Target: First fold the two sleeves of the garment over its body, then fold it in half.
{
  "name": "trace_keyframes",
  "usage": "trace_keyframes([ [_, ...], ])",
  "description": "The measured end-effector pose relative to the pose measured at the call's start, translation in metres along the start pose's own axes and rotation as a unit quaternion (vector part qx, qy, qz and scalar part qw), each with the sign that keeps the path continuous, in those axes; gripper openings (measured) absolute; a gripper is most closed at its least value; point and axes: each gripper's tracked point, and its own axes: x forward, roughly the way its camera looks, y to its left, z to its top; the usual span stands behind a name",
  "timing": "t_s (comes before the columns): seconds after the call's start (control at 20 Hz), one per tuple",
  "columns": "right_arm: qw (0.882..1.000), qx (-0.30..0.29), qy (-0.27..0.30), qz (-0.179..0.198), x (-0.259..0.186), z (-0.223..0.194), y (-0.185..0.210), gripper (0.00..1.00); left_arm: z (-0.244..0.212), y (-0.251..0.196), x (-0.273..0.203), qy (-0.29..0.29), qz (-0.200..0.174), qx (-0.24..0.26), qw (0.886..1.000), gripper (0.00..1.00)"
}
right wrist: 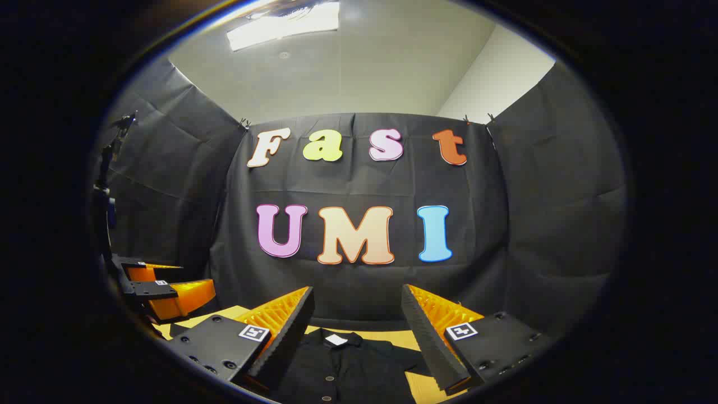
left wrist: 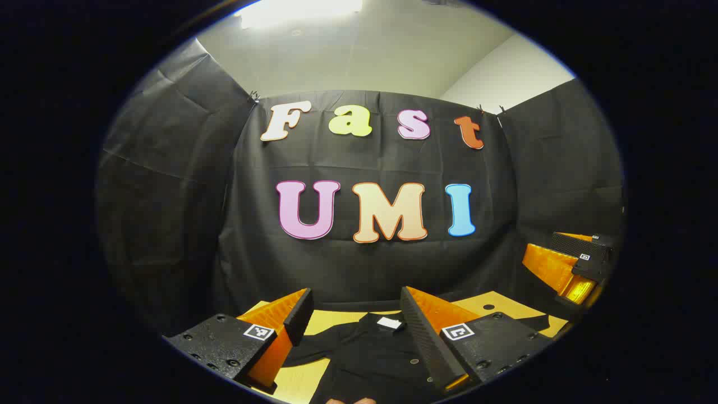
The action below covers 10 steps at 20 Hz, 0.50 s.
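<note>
Left gripper view: left claw (left wrist: 355, 314) released, fingers wide apart, nothing between them. Fingers (left wrist: 425, 339) are wedge-shaped with ribbed inner faces; flat matte mounting blocks behind them carry square markers and screw heads. Below and ahead lies the shirt (left wrist: 374, 359): black, soft matte cloth, collar towards the booth wall with a small white tag at the neck, round buttons running down the front. It lies flat on the table (left wrist: 294, 381), a smooth yellow-tan top. Collar sits right in the gap between the fingers; one sleeve reaches out past the right finger, the other spreads under the left finger. Claw hangs above the cloth, not touching it as far as I can tell. Right claw (left wrist: 583, 275) shows at the far right edge, off to the side of the shirt; its grip can't be read from here.

Right gripper view: right claw (right wrist: 357, 325) also released, fingers (right wrist: 283, 339) spread, same ribbed wedges and matte blocks with markers. Shirt (right wrist: 342, 365) centred in the gap below, collar and tag up, button line down the middle, one sleeve passing under the right finger. Table (right wrist: 418, 387) shows bare beside it. Left claw (right wrist: 162, 292) sits at the far left, fingers apart, clear of the shirt.
</note>
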Motion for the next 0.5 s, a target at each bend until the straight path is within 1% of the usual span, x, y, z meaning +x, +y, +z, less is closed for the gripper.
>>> trace_keyframes([
  [0.05,1.000,0.000,0.002,-0.001,0.0017,-0.0005,-0.0010,0.99,-0.0012,0.0004,0.0016,0.000,0.001,-0.001,1.000,0.91],
  [0.1,1.000,0.001,0.003,-0.001,0.0021,-0.0016,-0.0015,0.98,-0.0013,0.0009,0.0021,0.001,0.001,-0.001,1.000,0.92],
  [0.2,1.000,0.000,0.005,-0.001,0.0035,-0.0041,-0.0014,0.99,-0.0032,-0.0004,0.0033,0.003,0.001,-0.001,1.000,0.92],
  [0.5,1.000,-0.003,0.014,0.000,0.0070,-0.0101,-0.0007,0.98,-0.0074,0.0027,0.0066,0.008,0.003,-0.001,1.000,0.92],
])
